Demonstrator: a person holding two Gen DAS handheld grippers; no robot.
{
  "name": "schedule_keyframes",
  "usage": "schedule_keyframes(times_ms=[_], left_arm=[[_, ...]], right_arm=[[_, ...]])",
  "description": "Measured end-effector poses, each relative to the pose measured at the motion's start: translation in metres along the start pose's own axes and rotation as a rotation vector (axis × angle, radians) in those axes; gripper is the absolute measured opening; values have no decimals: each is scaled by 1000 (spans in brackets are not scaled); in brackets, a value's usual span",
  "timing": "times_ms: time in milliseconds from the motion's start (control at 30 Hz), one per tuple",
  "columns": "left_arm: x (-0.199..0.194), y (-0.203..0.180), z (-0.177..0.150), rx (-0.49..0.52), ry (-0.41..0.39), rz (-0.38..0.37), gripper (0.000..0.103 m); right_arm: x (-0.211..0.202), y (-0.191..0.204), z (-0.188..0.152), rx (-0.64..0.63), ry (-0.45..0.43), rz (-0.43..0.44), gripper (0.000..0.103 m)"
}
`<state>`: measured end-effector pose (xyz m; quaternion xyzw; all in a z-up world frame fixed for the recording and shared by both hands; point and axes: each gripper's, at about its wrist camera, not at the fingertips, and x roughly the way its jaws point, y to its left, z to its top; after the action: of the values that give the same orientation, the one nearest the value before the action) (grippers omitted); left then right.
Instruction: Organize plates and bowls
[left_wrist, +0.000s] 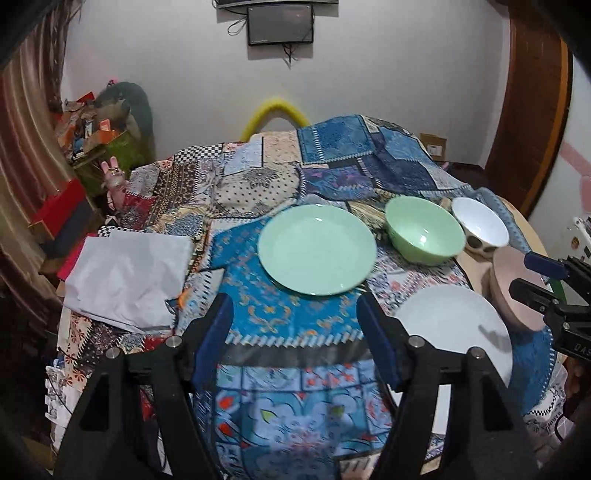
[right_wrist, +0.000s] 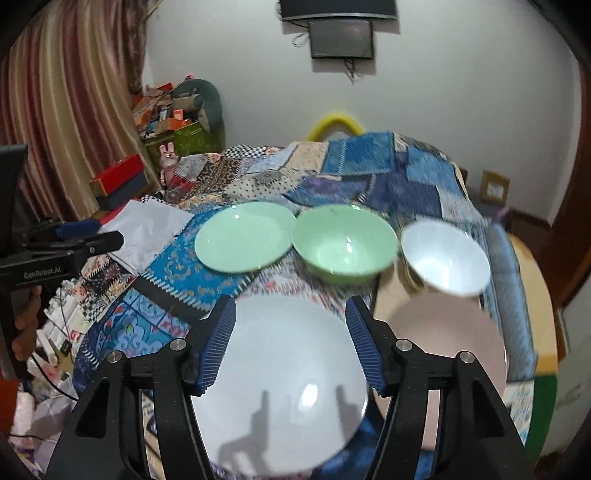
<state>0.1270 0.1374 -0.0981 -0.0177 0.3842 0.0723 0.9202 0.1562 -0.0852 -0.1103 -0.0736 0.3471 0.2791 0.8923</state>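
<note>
Five dishes sit apart on the cloth-covered bench (left_wrist: 258, 306): a green plate (left_wrist: 317, 249), a green bowl (left_wrist: 424, 230), a white bowl (left_wrist: 479, 225), a white plate (right_wrist: 284, 373) and a pink plate (right_wrist: 454, 332). Nothing is stacked yet.

The left claw (left_wrist: 295, 325) hangs wide and empty just short of the green plate. The right claw (right_wrist: 291, 332) is also wide and empty, poised above the white plate, which shows its shadow.

The plates lie flat on soft, rumpled cloth (left_wrist: 266, 184), so a finger may push fabric instead of getting under a rim. A thin rim pinched at one edge would probably tilt the plate and let it slide out. The pink plate and white bowl rest near the bench's right side, where a nudge could send them off. The two green dishes nearly touch, so lifting one may knock the other.
</note>
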Motion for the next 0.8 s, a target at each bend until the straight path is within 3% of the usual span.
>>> schedule_keyframes(times_ms=[100, 233, 500, 800], left_arm=[[7, 11, 8, -20, -2, 3, 79], [28, 26, 19, -52, 14, 8, 79], [104, 60, 35, -109, 123, 3, 79], [180, 71, 37, -94, 216, -31, 79]], right_arm=[[13, 6, 14, -21, 2, 15, 58], [32, 12, 31, -36, 11, 32, 60], [86, 15, 61, -42, 70, 60, 60], [155, 11, 92, -73, 160, 74, 60]])
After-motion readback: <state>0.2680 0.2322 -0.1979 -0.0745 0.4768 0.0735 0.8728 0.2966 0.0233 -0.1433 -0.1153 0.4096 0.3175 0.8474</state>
